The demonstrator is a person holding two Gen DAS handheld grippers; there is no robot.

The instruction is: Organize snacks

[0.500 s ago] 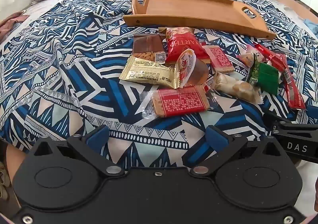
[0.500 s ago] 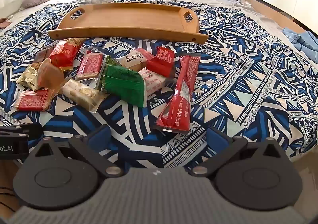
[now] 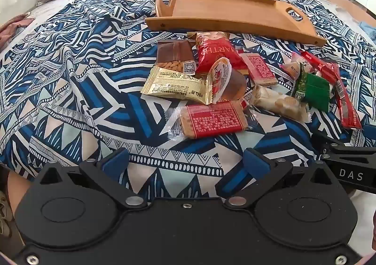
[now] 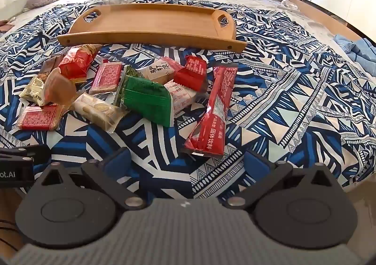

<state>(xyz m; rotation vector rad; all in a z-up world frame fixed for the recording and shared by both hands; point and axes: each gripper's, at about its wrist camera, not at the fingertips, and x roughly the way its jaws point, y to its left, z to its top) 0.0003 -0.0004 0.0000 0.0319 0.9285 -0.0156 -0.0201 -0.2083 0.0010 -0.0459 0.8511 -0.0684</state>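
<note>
Left gripper point(image 3: 185, 161) and right gripper point(image 4: 186, 161): both sets of blue-padded jaws spread wide, nothing between them, both hanging over the near edge of the blue-and-white geometric bedspread point(image 4: 293, 105). Loose pile of wrapped snacks point(image 4: 131, 91) lies on the bedspread just in front of the long wooden tray with cut-out handles point(image 4: 150, 22), none in it. Long red drink-powder sachet point(image 4: 213, 109) sits closest to the right gripper, clear-wrapped biscuit pack with red label point(image 3: 209, 119) closest to the left.

Small print on snack wrappers point(image 3: 215, 118) illegible
</note>
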